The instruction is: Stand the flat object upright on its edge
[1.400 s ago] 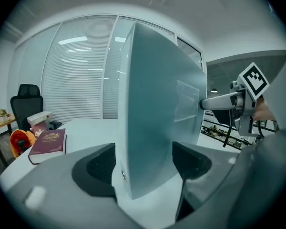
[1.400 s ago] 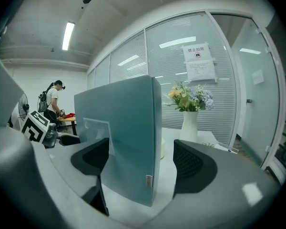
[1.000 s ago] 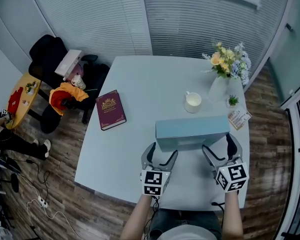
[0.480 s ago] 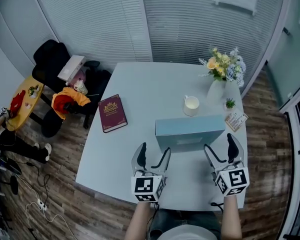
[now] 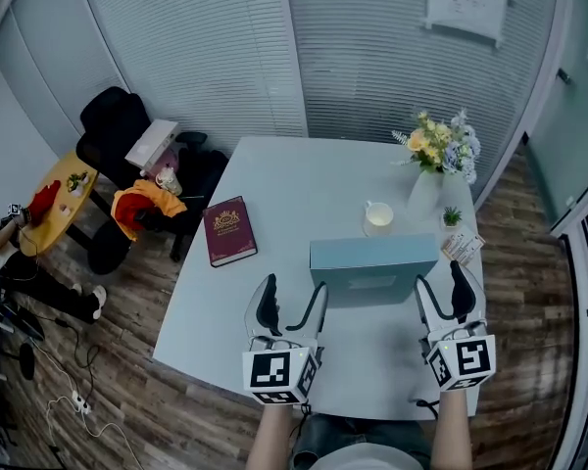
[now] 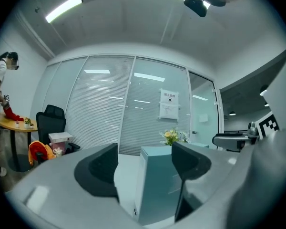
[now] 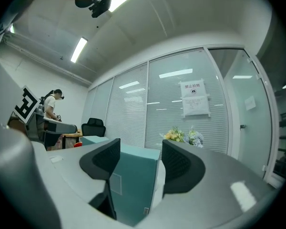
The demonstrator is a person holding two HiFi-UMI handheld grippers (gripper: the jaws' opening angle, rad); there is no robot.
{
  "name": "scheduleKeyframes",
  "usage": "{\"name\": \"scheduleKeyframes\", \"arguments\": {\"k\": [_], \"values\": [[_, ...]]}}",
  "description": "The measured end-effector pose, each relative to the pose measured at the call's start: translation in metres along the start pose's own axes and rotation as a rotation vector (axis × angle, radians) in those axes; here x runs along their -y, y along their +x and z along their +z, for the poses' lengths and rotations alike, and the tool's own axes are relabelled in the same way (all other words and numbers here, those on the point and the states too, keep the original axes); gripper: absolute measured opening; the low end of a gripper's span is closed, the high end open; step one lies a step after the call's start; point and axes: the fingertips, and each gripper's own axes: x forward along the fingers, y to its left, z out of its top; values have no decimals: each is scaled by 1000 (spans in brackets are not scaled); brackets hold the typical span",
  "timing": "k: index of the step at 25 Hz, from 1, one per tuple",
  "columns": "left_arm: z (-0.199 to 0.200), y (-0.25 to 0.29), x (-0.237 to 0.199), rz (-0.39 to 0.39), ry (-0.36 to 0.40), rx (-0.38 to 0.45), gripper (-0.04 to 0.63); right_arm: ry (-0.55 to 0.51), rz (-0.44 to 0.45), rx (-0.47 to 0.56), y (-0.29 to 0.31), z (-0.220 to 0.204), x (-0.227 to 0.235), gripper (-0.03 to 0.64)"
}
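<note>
One cup [image 5: 378,217] behind upright box [image 5: 373,265]

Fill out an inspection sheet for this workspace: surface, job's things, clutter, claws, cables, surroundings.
Surface: pale table, mostly bare at the near and left sides.
Job's things: teal box stands upright on its long edge, near the front of the table.
Clutter: maroon book lying flat; white mug; vase of flowers; small potted plant; printed card.
Grippers: left claw open, facing the box's left end; right claw open, facing its right end; neither grips it.
Cables: power strip and loose leads on the floor, left.
Surroundings: black chair piled with things, yellow side table, blinds, wooden floor.
</note>
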Motion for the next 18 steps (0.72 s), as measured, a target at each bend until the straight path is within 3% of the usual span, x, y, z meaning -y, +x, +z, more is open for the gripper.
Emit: {"name": "scheduleKeyframes", "arguments": {"k": [5, 8, 11, 18], "values": [[15, 0, 0, 0, -11, 28, 307, -22, -34, 41, -1, 18, 5, 210], [24, -3, -3, 22, -3, 45, 234, -28, -48, 53, -2, 23, 6, 190], [29, -5, -9, 59, 8, 49, 211, -22, -64, 48, -1, 24, 7, 169], [33, -7, -17, 106, 28, 53, 52, -28, -103, 62, -3, 28, 10, 57]]}}
